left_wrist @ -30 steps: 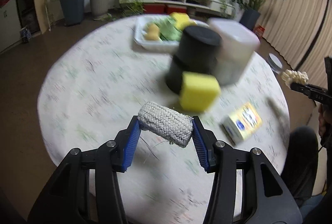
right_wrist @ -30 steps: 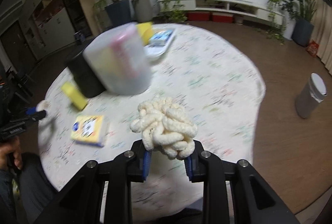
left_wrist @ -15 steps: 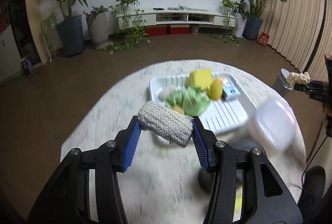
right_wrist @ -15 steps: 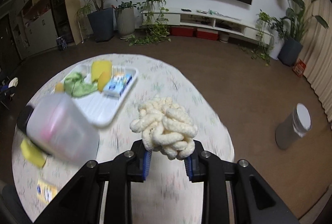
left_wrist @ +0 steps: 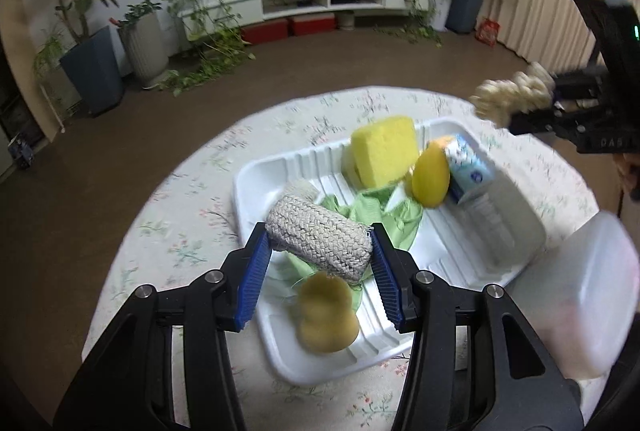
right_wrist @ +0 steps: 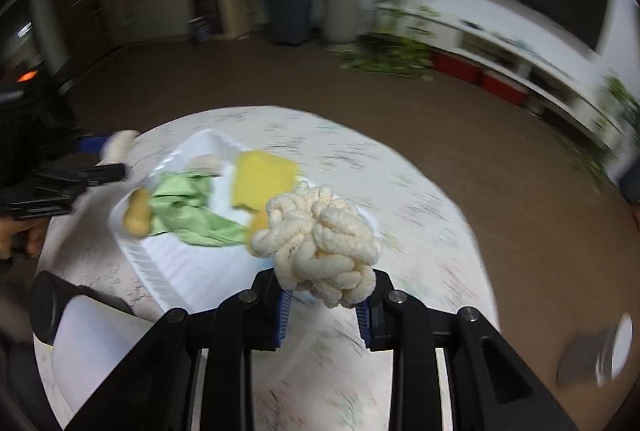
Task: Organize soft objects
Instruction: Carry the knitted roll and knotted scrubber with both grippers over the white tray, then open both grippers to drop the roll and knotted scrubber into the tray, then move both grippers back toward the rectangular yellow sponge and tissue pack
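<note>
Braided grey stuff first: the roll [left_wrist: 318,242] is clamped between the blue pads of the left gripper [left_wrist: 320,271], fingers clenched on its two ends, hanging over the near-left part of the tray [left_wrist: 520,215]. Right under it in the tray sits a tan sponge [left_wrist: 326,315], with the green cloth [left_wrist: 384,215] bunched just past that. So if it gets let go from here it lands on the sponge or the cloth, not on bare tray, and a round roll could easily tip off those and go over the tray's near rim onto the counter [left_wrist: 192,231].

The right gripper [right_wrist: 324,301] has its fingers squeezed on the bottom of a cream chenille puff [right_wrist: 320,237], over the tray's right side. It only pinches the lower loops, so I'd guess the puff could slip or snag a loop on the pads at release.

Further back in the tray: a yellow sponge [left_wrist: 384,155] leaning up, a yellow oval thing [left_wrist: 430,173] and a blue and white pack [left_wrist: 470,171] against it. That pile looks shaky, and a bump from either gripper could topple it. Both grippers are near the same tray too, so they could clip each other. The right view is blurred, hard to judge clearance. A translucent tub [left_wrist: 576,307] sits right of the tray, easy to knock.
</note>
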A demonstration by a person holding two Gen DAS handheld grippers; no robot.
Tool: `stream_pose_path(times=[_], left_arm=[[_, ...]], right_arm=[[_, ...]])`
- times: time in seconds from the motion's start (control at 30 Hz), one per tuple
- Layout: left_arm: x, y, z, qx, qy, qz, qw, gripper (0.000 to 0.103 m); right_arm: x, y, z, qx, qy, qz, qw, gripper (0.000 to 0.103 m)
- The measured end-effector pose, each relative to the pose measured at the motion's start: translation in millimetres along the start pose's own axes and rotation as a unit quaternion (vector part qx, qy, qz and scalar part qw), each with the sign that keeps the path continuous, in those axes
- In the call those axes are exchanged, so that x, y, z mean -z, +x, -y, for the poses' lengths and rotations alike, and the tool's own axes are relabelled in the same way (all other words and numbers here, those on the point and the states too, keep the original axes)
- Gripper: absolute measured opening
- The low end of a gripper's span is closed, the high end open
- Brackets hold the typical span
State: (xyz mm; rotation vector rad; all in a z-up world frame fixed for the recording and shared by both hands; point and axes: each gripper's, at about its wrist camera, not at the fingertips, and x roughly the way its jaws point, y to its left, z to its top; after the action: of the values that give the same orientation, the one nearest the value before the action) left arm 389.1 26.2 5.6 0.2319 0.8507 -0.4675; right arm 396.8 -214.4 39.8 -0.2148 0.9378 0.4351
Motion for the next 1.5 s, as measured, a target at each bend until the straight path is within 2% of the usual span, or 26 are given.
stream_pose_path(times=[0.23,0.47,0.53,0.6,0.63,0.67,0.7,0.8,0.87,0.97,1.07,1.27,1.37,1.43,1.5], left_arm=[[9,22,10,0.012,0.02,-0.017,0.9996,0.047],[7,25,19,0.018,0.041,-0.014,0.9989,0.048],[8,27,21,0.018,0.048,-0.017,0.9986,0.051],[9,28,21,0.018,0.045,-0.02,0.9986,0.054],[9,28,20,0.018,0.041,-0.022,0.9988,0.06],[6,30,19,0.016,0.037,-0.021,0.999,0.066],[6,28,18,0.013,0.032,-0.016,0.9993,0.076],[6,22,17,0.013,0.029,-0.008,0.9995,0.081],[7,18,18,0.011,0.029,-0.005,0.9995,0.086],[8,12,17,0.011,0.024,0.0,0.9996,0.09],[9,2,14,0.008,0.014,0.013,0.9998,0.102],[8,-22,4,-0.004,-0.016,0.04,0.9991,0.103],[13,-41,0,-0.019,-0.029,0.06,0.9976,0.103],[22,-60,-5,-0.026,-0.047,0.083,0.9951,0.103],[34,-77,-11,-0.035,-0.065,0.097,0.9925,0.103]], right_arm=[[-24,51,-42,-0.054,-0.089,-0.05,0.993,0.03],[-24,80,-59,-0.082,-0.129,-0.081,0.985,0.03],[-21,83,-61,-0.088,-0.136,-0.083,0.983,0.033],[-21,82,-60,-0.096,-0.135,-0.079,0.983,0.04],[-21,81,-59,-0.099,-0.133,-0.079,0.983,0.041],[-21,82,-61,-0.098,-0.135,-0.08,0.983,0.048],[-20,81,-61,-0.096,-0.136,-0.079,0.983,0.057],[-17,78,-65,-0.086,-0.148,-0.078,0.982,0.068],[-16,75,-65,-0.082,-0.15,-0.074,0.982,0.071],[-14,68,-56,-0.077,-0.134,-0.063,0.986,0.072],[-12,56,-47,-0.075,-0.114,-0.049,0.989,0.074],[-7,33,-27,-0.071,-0.067,-0.019,0.995,0.088],[0,14,-10,-0.07,-0.028,0.007,0.997,0.089],[10,-1,3,-0.063,0.005,0.027,0.998,0.094],[22,-18,14,-0.062,0.035,0.049,0.996,0.103]])
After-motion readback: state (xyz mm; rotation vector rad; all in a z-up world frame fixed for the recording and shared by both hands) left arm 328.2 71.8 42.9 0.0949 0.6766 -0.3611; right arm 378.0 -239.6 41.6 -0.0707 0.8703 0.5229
